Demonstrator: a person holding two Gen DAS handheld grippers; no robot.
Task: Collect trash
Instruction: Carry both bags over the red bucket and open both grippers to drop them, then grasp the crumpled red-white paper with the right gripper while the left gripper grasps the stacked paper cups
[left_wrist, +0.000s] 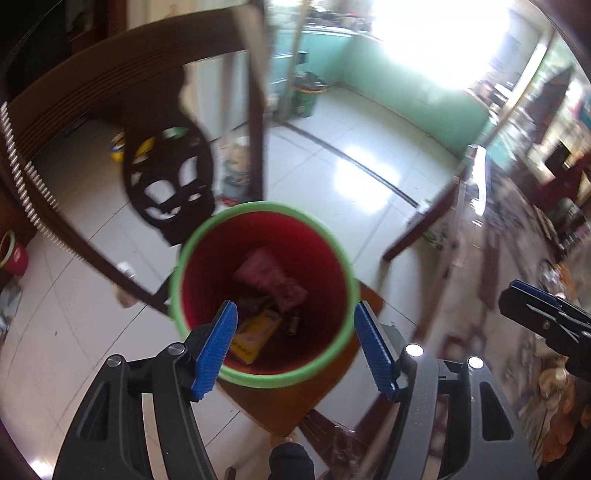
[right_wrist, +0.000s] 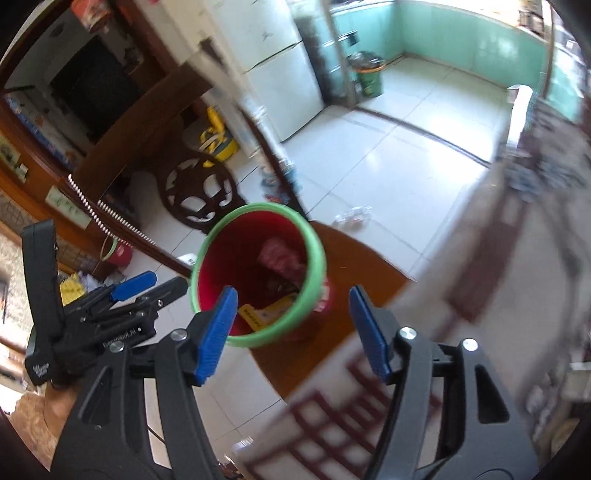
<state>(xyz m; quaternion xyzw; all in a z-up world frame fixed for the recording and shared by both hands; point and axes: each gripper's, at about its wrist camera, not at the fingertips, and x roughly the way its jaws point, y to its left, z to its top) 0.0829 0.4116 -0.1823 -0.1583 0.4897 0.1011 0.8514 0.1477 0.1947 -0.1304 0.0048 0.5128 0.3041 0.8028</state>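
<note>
A red bin with a green rim (left_wrist: 177, 291) stands on a brown wooden stool (left_wrist: 295, 410). Inside lie a pink wrapper (left_wrist: 271, 277), a yellow packet (left_wrist: 255, 332) and some dark scraps. My left gripper (left_wrist: 295, 347) is open and empty, hovering above the bin's near rim. My right gripper (right_wrist: 291, 328) is open and empty, above the bin (right_wrist: 317, 258) and to its right. The left gripper (right_wrist: 122, 295) shows at the left of the right wrist view. The right gripper (left_wrist: 546, 314) shows at the right edge of the left wrist view.
A dark wooden chair (left_wrist: 166, 184) stands behind the bin. A clear plastic scrap (right_wrist: 352, 218) lies on the white tiled floor. A table with a patterned cloth (right_wrist: 535, 258) is at the right. A green bin (right_wrist: 369, 77) and a fridge (right_wrist: 280, 74) stand far back.
</note>
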